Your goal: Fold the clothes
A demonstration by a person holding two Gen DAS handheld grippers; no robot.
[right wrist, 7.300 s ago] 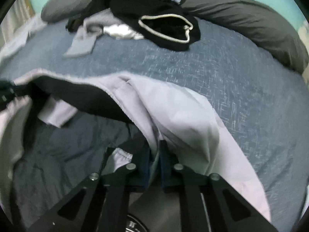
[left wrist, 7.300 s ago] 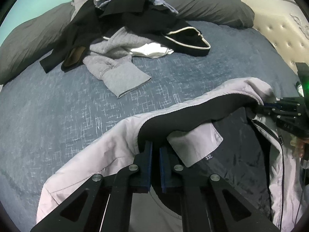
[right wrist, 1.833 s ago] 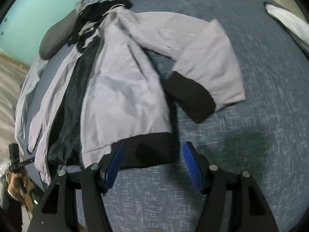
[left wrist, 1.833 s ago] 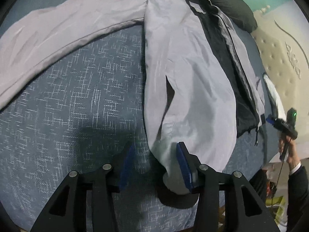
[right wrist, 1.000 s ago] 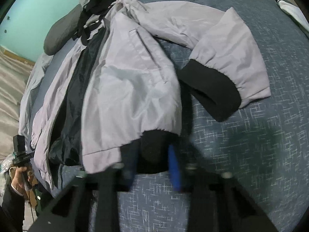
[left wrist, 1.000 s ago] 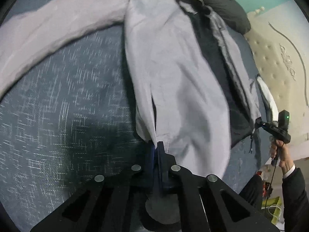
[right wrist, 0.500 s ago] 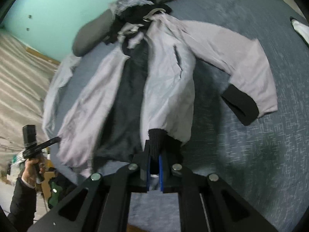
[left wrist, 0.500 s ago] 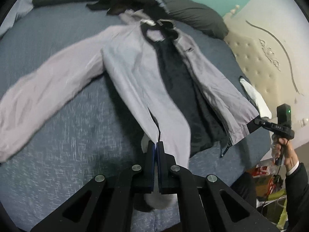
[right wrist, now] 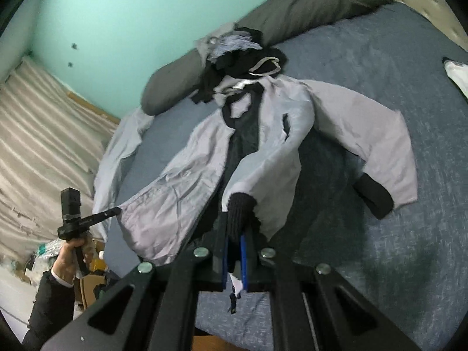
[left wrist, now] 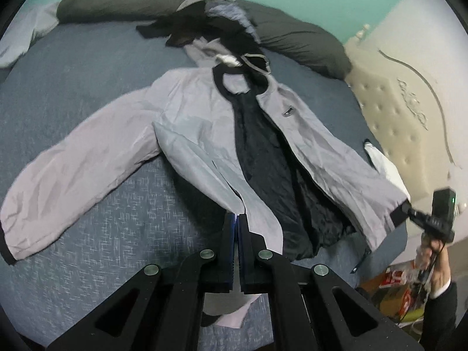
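Observation:
A light grey jacket with black lining lies open, front up, on the blue bed. My left gripper is shut on the bottom edge of one front panel, which is lifted off the bed. My right gripper is shut on the black knit hem band of the other panel. Each view shows the opposite gripper: the right gripper at the far hem corner, the left gripper held by a hand. One sleeve stretches out flat. The other sleeve bends back, its black cuff showing.
A heap of dark and grey clothes sits just beyond the jacket's collar, against two dark pillows. A padded cream headboard and a white cloth lie on one side. A pale sheet hangs off the other side, with clutter on the floor.
Both grippers, open around the jacket's hem 1.8 s ago, have shut on it and then risen and drawn back, lifting both front panels off the bed.

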